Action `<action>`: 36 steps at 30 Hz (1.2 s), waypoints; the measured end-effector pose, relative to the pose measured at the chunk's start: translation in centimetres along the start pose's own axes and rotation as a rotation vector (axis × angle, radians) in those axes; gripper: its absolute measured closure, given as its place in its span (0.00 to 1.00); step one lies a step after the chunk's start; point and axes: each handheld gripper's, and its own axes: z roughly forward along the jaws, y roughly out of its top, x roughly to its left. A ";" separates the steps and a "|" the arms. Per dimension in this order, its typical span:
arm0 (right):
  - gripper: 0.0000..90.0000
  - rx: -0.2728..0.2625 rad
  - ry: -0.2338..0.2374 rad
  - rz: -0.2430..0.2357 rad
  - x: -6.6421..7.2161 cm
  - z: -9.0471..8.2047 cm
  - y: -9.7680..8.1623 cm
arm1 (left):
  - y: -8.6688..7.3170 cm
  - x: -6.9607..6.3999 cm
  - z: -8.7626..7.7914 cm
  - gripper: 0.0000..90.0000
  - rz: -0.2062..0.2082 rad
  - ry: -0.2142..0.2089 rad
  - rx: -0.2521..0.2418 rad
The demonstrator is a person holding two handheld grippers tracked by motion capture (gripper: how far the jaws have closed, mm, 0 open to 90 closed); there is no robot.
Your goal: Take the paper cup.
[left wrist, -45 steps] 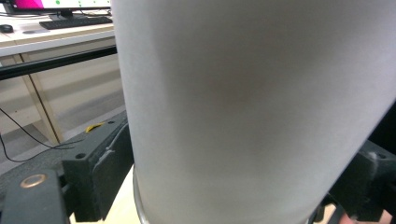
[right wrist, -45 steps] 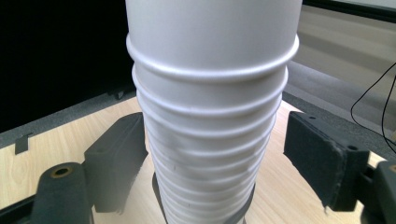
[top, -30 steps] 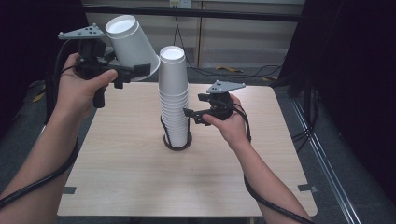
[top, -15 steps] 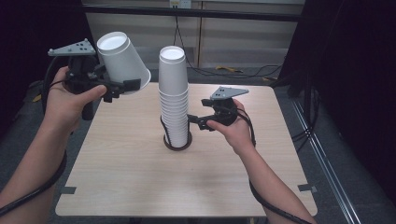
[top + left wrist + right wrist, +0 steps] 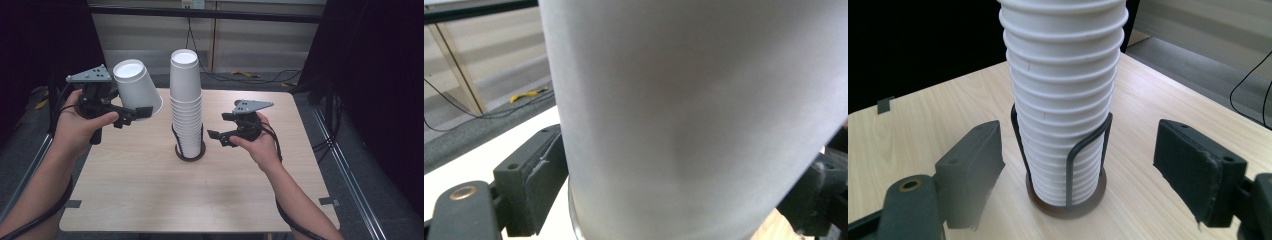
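Left gripper (image 5: 131, 114): jaws, just closing, clamp the single cup (image 5: 136, 90), now lower and nearer the table (image 5: 150, 200) than before.
Cup stack (image 5: 186, 105): unmoved in its wire holder (image 5: 190, 152).
Right gripper (image 5: 216, 135): jaws wide, empty, beside stack.
Right gripper view: holder's upright wires (image 5: 1083, 150) seen close.

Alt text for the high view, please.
The left gripper holds one upside-down white paper cup above the table, left of a tall cup stack in a wire holder. The right gripper waits open beside the stack.
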 end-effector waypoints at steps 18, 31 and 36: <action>0.21 0.032 0.018 -0.018 -0.6 -1.3 -2.2 | -1.3 -2.0 2.0 0.14 0.050 -0.049 0.122; 0.21 0.040 0.019 -0.001 -0.7 -1.8 -3.4 | -1.0 -3.5 3.7 0.14 0.088 -0.088 0.161; 0.21 0.047 0.016 -0.003 -0.8 -2.1 -3.6 | -1.2 -3.8 4.4 0.14 0.103 -0.103 0.180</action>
